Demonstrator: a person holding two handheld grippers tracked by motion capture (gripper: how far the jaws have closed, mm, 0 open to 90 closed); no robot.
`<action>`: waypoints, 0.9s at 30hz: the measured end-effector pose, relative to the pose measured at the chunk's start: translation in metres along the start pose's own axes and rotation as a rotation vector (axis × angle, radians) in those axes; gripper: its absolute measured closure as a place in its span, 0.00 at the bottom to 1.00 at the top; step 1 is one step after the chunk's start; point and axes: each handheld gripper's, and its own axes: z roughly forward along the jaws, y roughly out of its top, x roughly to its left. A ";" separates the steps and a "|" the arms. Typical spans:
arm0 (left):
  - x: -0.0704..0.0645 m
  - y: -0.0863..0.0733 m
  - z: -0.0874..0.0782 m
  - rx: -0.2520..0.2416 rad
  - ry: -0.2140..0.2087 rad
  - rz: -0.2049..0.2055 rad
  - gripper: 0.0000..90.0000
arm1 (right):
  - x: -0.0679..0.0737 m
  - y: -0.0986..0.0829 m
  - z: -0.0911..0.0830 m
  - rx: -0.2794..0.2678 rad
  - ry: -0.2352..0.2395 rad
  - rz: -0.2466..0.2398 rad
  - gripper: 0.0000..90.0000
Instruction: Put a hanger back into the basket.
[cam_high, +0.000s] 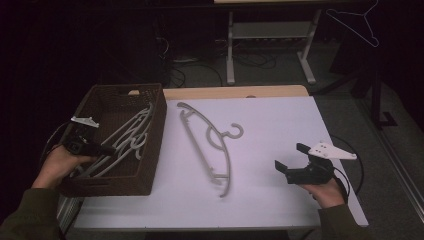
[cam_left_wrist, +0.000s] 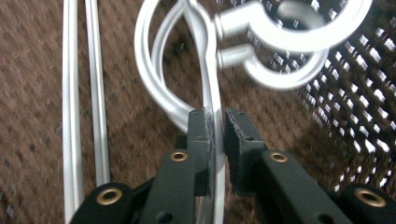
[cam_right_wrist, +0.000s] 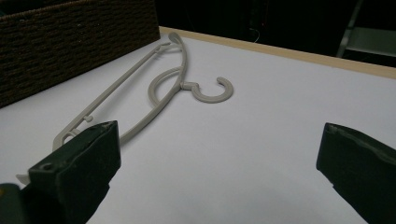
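Black pads of my left gripper (cam_left_wrist: 215, 133) are nearly closed on the thin rail of a grey plastic hanger (cam_left_wrist: 205, 70) inside the brown woven basket (cam_high: 155, 125); only a sliver of gap shows on the right pad, so I'd call it clamped on that rail. Grip sits just below the loop where the hook neck joins. A second hanger's hook (cam_left_wrist: 275, 70) lies right against the first, stacked. Two more straight rails run along the left side of the left gripper view.

My right gripper (cam_high: 292, 162) hovers wide open over the white table (cam_high: 280, 115) at the near right, holding nothing. One hanger on the table (cam_high: 210, 145) lies flat at centre, hook pointing right, just beside the basket wall.

Risks, as I judge them: the hooks in the basket look nested, so lifting could drag the second hanger up too, or snag on the basket wall. The grip is on a narrow rail, off balance, so the hanger may swing or slip through the pads.

Hard to read: the hooks are motion-blurred in the left gripper view, the basket interior is dim from above, and I can't count the hangers in the pile. My left hand (cam_high: 57, 165) covers part of the gripper.
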 end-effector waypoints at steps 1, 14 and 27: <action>0.002 0.000 -0.001 -0.023 -0.005 -0.013 0.79 | 0.000 0.000 0.000 0.000 -0.001 0.000 0.00; -0.003 0.007 0.018 -0.004 -0.028 0.008 1.00 | 0.000 0.000 -0.002 0.001 -0.006 -0.001 0.00; -0.015 0.017 -0.002 -0.218 -0.059 -0.002 0.66 | 0.001 0.001 -0.001 -0.005 -0.004 -0.002 0.00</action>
